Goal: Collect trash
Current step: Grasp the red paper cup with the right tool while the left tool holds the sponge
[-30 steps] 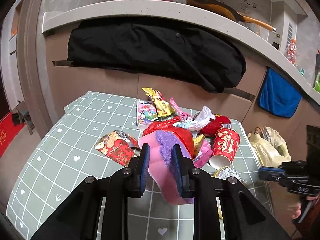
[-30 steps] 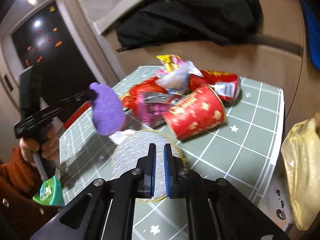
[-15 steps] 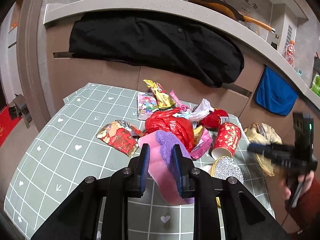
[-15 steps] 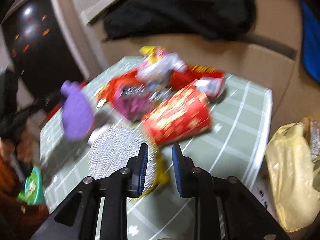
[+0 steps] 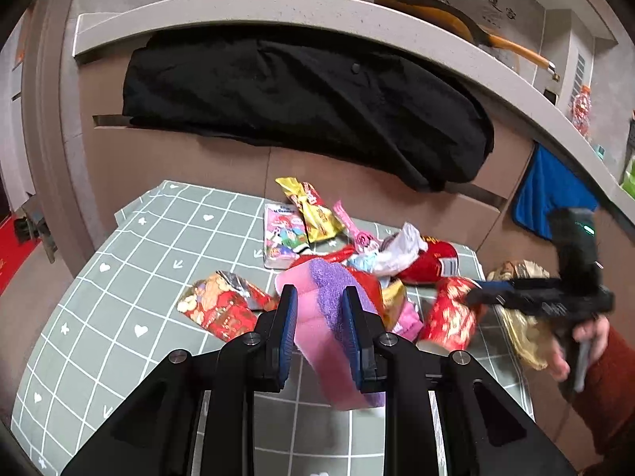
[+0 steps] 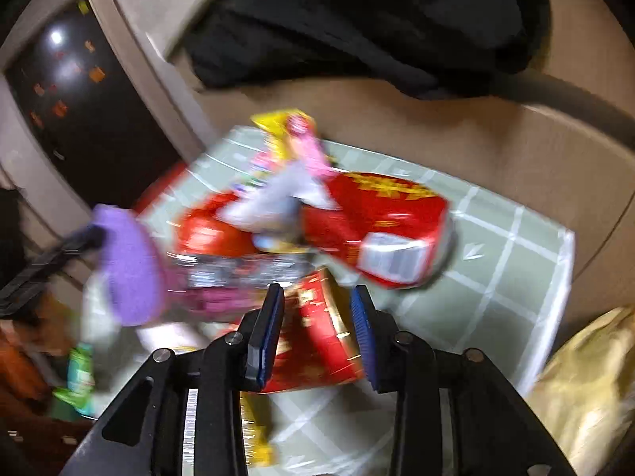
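Across the centre of the left wrist view, the green grid-patterned table [image 5: 119, 277] carries a heap of trash, with the black garment [image 5: 301, 99] draped on the cabinet front above it. At the right edge of that frame hangs a yellow plastic bag [image 5: 520, 329]; its contents cannot be made out. The largest loose item, the red paper cup [image 6: 313, 341], lies on its side in the lower centre of the right wrist view, between the jaws of the right gripper [image 6: 315, 331], which are opening and not pressing on it. The cup is judged light and easily crushed; a hold across its wall near the rim should serve. The foil snack wrappers [image 5: 222, 305] are judged light, crinkly and slippery. The left gripper [image 5: 317, 337] is partly closed on the pink and purple sponge [image 5: 321, 317], soft and compressible, at lower centre.
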{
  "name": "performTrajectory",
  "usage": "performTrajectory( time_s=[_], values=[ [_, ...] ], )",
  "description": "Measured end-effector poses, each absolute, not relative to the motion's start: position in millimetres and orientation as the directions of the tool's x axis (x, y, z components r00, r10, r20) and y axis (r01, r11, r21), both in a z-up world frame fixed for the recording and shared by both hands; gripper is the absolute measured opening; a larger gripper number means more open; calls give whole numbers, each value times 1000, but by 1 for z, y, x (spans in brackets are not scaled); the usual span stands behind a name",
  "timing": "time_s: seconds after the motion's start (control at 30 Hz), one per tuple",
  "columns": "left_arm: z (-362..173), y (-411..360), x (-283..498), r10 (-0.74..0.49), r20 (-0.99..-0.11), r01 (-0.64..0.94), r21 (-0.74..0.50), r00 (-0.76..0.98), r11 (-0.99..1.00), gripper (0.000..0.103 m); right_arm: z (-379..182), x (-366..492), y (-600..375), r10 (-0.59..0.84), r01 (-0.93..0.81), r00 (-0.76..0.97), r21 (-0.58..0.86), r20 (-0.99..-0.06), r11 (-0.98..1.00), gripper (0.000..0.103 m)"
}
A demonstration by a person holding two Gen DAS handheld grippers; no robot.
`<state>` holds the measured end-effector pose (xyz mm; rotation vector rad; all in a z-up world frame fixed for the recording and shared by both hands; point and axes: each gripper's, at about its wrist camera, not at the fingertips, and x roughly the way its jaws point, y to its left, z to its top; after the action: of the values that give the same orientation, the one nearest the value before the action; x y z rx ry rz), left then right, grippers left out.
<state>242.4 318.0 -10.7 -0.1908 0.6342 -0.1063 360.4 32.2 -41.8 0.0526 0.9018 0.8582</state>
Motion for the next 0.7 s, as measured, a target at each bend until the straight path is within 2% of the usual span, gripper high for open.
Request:
performTrajectory(
  time_s=[0.1, 0.2, 0.27, 0.3, 0.53, 0.7],
  values=[
    [-7, 321, 239, -158, -565, 37, -218, 810, 975, 24, -31, 332, 35, 691, -684, 302, 356, -656, 637, 25],
    [-2, 320, 233, -156, -548, 40, -217, 822, 975, 24, -31, 306, 52, 622, -719, 282, 268, -730, 641, 15],
    [5, 315, 228, -152, -532, 45, -209, 833, 977, 24, -32, 294, 60, 564, -705, 330, 199, -757, 681, 4],
    [8, 312, 227, -150, -525, 47, -204, 838, 978, 23, -31, 290, 63, 538, -689, 363, 170, -761, 705, 3],
    [56, 284, 223, -133, -437, 70, -158, 889, 985, 23, 25, 275, 53, 474, -606, 553, 59, -685, 793, 2],
    [86, 253, 228, -136, -390, 90, -135, 910, 987, 23, 76, 264, 31, 450, -558, 667, 3, -594, 830, 2]
  ],
)
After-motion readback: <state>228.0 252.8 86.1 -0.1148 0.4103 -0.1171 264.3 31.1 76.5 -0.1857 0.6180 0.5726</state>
